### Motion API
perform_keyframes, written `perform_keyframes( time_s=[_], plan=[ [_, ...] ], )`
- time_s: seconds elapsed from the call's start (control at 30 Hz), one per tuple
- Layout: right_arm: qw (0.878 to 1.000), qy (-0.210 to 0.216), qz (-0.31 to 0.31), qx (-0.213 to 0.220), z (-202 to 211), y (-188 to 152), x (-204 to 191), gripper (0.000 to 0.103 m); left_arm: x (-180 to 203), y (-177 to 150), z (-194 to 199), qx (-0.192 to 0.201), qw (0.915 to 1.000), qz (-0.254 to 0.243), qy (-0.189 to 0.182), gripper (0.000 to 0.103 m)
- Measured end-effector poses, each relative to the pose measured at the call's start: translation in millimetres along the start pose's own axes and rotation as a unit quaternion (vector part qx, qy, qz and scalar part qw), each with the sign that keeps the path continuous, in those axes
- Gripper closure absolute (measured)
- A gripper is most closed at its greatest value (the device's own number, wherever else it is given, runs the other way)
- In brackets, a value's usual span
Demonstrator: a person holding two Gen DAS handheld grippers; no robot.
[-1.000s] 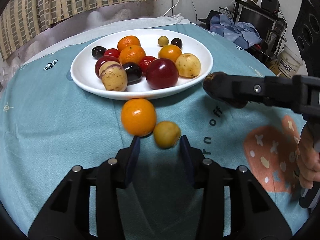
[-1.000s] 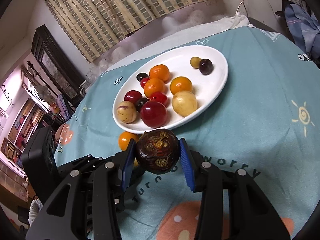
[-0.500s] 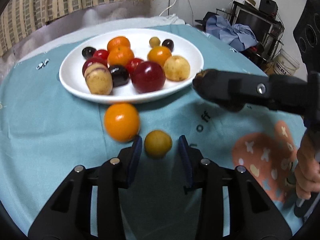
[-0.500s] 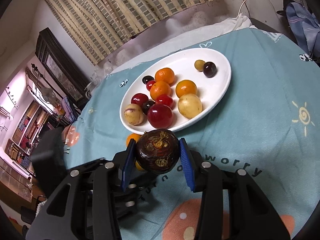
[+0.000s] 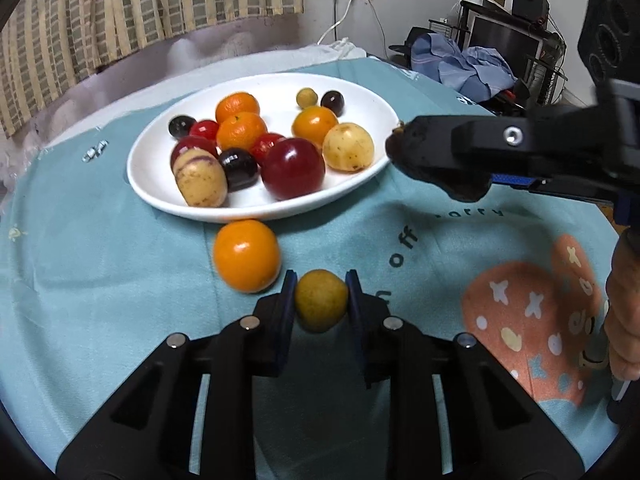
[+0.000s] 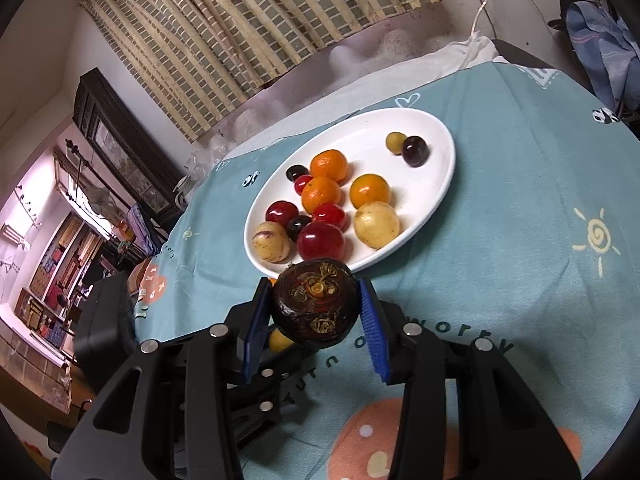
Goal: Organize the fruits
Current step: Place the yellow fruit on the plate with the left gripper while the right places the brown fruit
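Two fruits are held at once. A small yellow fruit (image 5: 321, 301) sits on the cloth (image 5: 104, 264) between the pads of the left gripper (image 5: 321, 305), which appears closed on its widest part; it is judged light, round and smooth, so a gentle grip across the middle is advised lest it slip or bruise. A dark mangosteen (image 6: 316, 309), hard-shelled and heavier, is clamped across its girth by the right gripper (image 6: 316, 316) above the cloth, near the plate (image 6: 436, 196). An orange (image 5: 246, 255) lies beside the yellow fruit.
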State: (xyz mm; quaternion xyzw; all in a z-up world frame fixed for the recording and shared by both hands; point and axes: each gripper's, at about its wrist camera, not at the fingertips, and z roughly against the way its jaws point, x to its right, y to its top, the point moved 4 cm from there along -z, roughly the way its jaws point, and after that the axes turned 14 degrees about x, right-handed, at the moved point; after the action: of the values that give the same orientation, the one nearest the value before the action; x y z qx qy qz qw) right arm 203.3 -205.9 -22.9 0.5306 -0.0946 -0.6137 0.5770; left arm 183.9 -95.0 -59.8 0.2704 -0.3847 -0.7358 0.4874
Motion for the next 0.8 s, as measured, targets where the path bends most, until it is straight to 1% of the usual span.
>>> perform_keyframes(
  time_s=[0.07,0.17,0.23,0.37,0.47,0.63,0.7,0.8],
  plan=[
    [1.000,-0.001,-0.002,0.001,1,1,2,0.059,-1,1,3,0.008,0.9999,-0.002,0.009,0.078],
    [1.000,0.001,-0.005,0.004,3,1,2,0.059,-5,8,13,0.031,0.9991,-0.007,0.029,0.078],
    [1.000,0.001,-0.007,0.007,4,3,2,0.059,-6,12,19,0.043,0.9985,-0.004,0.034,0.078],
    [1.000,0.003,-0.012,0.016,8,6,2,0.059,-10,27,31,0.073,0.9958,-0.011,0.054,0.078],
    [1.000,-0.003,-0.002,0.027,10,14,-1,0.059,-20,39,34,0.082,0.9947,-0.003,0.061,0.078],
    [0.999,-0.032,0.022,0.027,-7,34,1,0.059,-34,71,20,0.094,0.9926,-0.003,0.077,0.078],
    [0.998,-0.044,0.032,0.030,-17,44,3,0.059,-38,81,9,0.092,0.9927,-0.001,0.078,0.078],
    [0.998,-0.052,0.037,0.028,-32,52,7,0.059,-42,92,-12,0.087,0.9931,0.000,0.078,0.078]
  ],
)
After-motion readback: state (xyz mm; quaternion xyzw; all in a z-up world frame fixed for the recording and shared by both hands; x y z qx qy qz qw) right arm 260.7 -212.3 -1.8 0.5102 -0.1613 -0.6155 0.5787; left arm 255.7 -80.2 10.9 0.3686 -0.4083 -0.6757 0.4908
